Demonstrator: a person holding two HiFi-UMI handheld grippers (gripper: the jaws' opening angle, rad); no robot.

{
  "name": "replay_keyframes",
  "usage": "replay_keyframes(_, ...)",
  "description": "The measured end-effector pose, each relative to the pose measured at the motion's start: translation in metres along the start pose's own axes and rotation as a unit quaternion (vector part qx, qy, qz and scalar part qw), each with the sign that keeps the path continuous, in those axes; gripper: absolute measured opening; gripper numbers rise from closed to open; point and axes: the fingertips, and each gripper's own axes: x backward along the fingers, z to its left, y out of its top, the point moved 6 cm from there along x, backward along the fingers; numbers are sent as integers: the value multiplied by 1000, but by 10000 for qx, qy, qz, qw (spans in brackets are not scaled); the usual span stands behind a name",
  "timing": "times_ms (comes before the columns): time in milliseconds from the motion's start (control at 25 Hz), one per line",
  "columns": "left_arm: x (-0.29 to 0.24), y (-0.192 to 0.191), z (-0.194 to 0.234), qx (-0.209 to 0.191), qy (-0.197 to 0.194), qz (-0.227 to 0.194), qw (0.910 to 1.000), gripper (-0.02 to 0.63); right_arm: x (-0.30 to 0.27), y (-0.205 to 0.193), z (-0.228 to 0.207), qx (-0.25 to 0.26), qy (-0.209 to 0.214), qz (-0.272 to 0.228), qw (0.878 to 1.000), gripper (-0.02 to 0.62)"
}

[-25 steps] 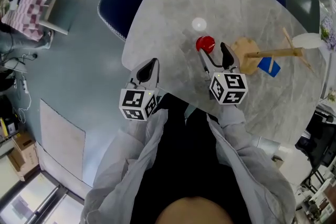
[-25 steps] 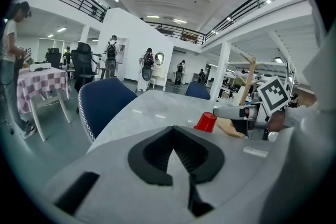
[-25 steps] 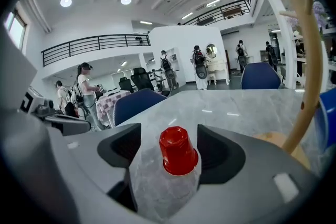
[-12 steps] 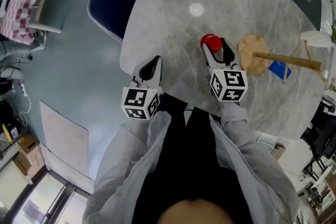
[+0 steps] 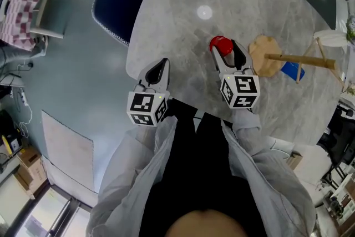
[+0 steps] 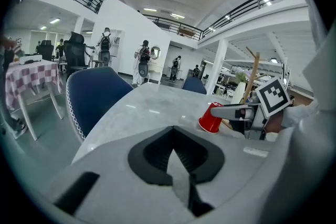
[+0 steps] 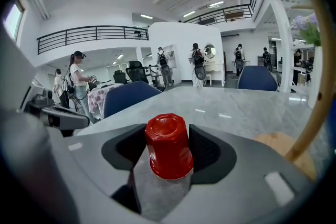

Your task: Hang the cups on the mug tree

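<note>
Right claw (image 5: pixel 226 51): jaws have just been closing, and the red cup (image 7: pixel 168 147) now sits squarely between them. In the right gripper view both pads look pressed to the cup's sides, so I read this as a grip just made, at roughly half opening. A second ago the cup stood past the tips. The claw has since slid in around it.

The cup is upside down, rim on the surface (image 5: pixel 183 19), not lifted yet, just left of the mug tree (image 5: pixel 288 58) base.

Left claw (image 5: pixel 158 70): jaws together, nothing in them. It hangs near the surface's near edge, well apart from the cup.

Blue cup (image 5: pixel 288 70) lies by the tree base, not hung either.

My read is that pick-up is about done. The next step needs a lift and a turn to bring the cup onto a peg. The thin wall could crush or slip if the squeeze is off.
</note>
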Motion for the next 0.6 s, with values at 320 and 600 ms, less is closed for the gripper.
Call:
replay_keyframes(320, 6, 18, -20, -178, -223, -185, 9994, 6, 37, 14, 1, -80, -144, -170, 9997, 258)
replay_keyframes(600, 4, 39, -43, -402, -572, -344, 9970, 6, 72, 25, -2, -270, -381, -412, 9981, 256)
